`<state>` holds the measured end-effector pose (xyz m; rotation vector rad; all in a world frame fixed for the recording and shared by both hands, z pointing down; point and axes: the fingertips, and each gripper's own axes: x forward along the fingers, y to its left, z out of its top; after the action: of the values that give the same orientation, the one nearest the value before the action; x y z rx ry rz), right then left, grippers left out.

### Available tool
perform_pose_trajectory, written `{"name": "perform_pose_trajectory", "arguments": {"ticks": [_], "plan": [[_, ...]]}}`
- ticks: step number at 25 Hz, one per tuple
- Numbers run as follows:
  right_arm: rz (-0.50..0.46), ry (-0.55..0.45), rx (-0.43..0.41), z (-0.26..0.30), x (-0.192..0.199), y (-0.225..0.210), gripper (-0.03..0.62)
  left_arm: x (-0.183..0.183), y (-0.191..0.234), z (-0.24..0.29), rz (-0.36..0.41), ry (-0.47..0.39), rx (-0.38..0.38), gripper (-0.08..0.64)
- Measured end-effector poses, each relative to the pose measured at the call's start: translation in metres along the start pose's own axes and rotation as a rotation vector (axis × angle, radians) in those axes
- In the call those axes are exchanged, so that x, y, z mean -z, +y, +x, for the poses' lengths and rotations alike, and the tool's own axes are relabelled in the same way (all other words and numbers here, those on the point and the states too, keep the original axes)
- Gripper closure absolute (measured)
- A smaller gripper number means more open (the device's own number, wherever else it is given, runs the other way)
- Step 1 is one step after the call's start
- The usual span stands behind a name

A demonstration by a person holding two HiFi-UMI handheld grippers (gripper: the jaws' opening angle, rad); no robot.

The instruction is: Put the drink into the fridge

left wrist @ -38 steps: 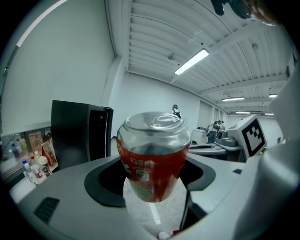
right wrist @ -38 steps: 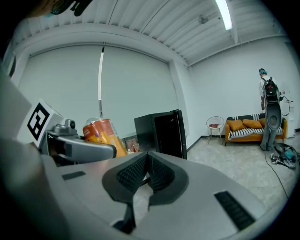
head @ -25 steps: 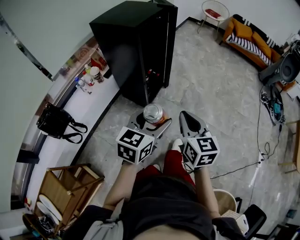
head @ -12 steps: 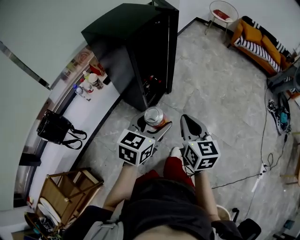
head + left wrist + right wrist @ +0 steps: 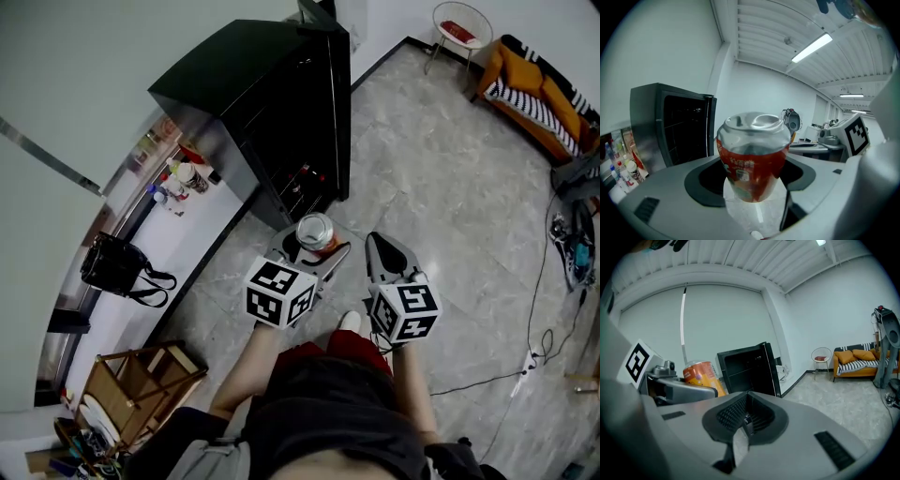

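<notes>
At lower centre of the head view, the left gripper [image 5: 314, 247] pinches an upright red drink can with a silver top [image 5: 316, 231]. Just right of it, the right gripper [image 5: 380, 247] has its jaws pressed together, empty. Beyond, at upper centre, the tall black fridge [image 5: 253, 94] stands open on the grey marbled floor [image 5: 441, 178].

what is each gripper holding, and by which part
The left gripper holds the can upright by its lower sides. The right gripper holds nothing, jaws together.
</notes>
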<state>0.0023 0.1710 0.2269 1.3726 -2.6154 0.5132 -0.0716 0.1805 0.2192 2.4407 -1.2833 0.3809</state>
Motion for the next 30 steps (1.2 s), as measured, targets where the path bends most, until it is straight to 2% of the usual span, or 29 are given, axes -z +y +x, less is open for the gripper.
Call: {"name": "perform_pose_trajectory", "arguments": {"ticks": [5,13,17,24,30], "plan": [[-0.055,0.016,-0.018,0.017,-0.01,-0.027,0.574,-0.01,0.002,0.035,0.002,0.012,-0.024,0.224],[-0.019,0.021,-0.046,0.046,-0.016,-0.06,0.574,-0.013,0.021,0.073,-0.019,0.046,-0.074,0.224],[-0.006,0.038,-0.05,0.063,-0.011,-0.073,0.574,-0.021,0.036,0.087,-0.042,0.024,-0.099,0.224],[-0.017,0.068,-0.063,0.105,-0.004,-0.086,0.574,-0.031,0.083,0.116,-0.076,-0.003,-0.135,0.224],[0.03,0.087,-0.04,0.157,0.012,-0.092,0.574,-0.022,0.137,0.153,-0.079,0.028,-0.141,0.224]]}}
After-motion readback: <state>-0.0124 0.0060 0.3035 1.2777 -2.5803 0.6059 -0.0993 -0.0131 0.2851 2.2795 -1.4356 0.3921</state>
